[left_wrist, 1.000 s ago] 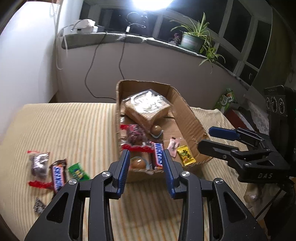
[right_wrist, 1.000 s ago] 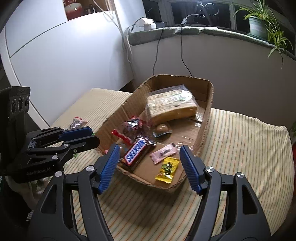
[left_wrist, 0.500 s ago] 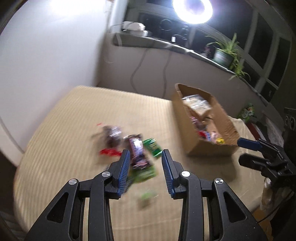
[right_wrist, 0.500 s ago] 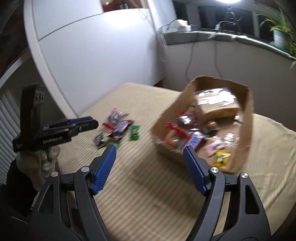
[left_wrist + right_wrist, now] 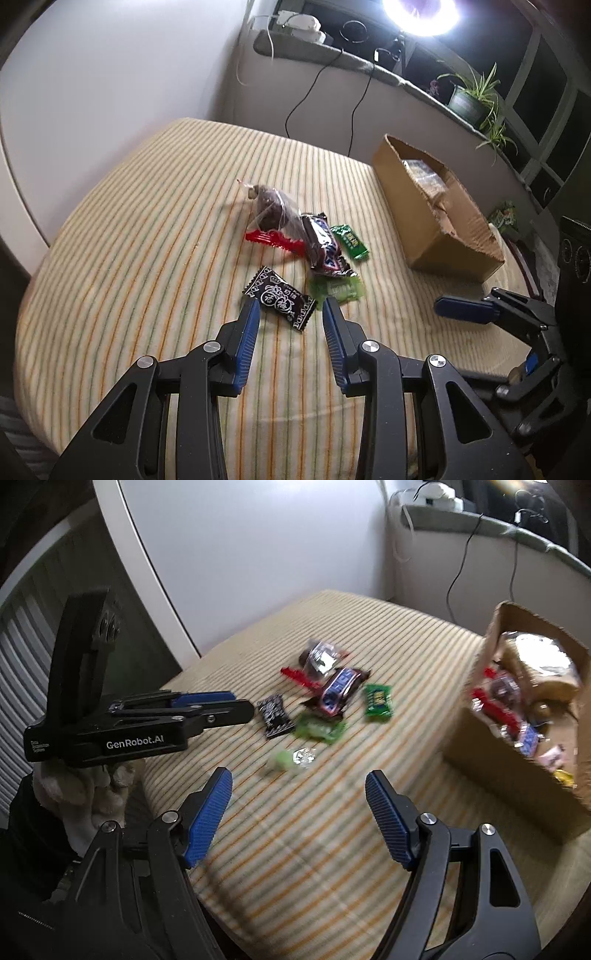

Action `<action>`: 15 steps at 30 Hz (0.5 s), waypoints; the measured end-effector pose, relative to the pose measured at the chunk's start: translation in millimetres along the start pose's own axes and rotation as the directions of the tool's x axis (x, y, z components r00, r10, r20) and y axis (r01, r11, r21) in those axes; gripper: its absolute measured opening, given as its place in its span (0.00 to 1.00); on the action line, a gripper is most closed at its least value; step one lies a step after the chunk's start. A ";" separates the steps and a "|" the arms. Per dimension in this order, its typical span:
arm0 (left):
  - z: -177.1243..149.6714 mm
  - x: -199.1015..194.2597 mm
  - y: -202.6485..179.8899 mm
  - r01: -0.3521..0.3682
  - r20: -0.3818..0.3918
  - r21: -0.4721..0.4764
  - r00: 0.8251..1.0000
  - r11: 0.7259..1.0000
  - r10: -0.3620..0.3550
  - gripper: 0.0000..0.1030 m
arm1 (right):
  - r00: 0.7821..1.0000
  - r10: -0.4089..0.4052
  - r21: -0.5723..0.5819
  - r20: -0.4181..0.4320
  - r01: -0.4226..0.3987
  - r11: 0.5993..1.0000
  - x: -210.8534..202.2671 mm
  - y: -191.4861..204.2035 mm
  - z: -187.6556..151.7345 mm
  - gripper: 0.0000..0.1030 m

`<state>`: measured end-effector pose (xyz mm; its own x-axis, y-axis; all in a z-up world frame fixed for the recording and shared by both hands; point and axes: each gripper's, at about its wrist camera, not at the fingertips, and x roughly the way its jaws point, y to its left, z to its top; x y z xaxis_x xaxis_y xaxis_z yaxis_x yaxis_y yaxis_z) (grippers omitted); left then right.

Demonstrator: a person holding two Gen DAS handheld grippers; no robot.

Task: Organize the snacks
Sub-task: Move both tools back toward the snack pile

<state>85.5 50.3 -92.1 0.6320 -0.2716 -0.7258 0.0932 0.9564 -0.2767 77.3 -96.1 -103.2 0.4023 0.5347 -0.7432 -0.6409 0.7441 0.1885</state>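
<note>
Both tongs (image 5: 290,314) (image 5: 299,805) swung from the box (image 5: 436,221) to loose snacks (image 5: 319,243).

"GenRobot.AI" stands in white on the left gripper (image 5: 236,709) body.

A home room — striped mattress (image 5: 147,229), potted plant (image 5: 469,99) on the windowsill (image 5: 369,66).

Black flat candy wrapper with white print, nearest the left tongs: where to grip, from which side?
Grip the black white-printed candy wrapper across its short width at the middle, coming down from above with the left tongs, which are open just in front of it. It lies flat on the striped cloth, long axis diagonal, so roll the tongs to straddle the long edges; the crimped ends look flimsy.
</note>
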 end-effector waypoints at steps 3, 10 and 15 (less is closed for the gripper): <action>0.1 4.2 0.7 -0.022 -0.011 0.026 1.000 0.999 0.022 0.33 | 1.000 -0.006 -0.008 -0.022 0.006 1.000 13.5 3.9 0.1 0.75; 2.6 16.5 2.1 -0.053 -0.030 0.069 0.998 0.996 0.055 0.53 | 0.998 -0.023 -0.031 -0.057 0.022 0.999 37.5 11.5 3.1 0.67; 3.8 25.2 -5.7 -0.086 -0.041 0.165 0.995 0.983 0.094 0.53 | 0.996 -0.051 -0.077 -0.068 0.046 0.996 48.2 21.5 5.6 0.67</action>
<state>103.9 38.4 -106.4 0.6056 -0.1845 -0.7741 0.1641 0.9808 -0.1054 86.6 -52.1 -131.3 0.3891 0.4674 -0.7938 -0.6699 0.7351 0.1044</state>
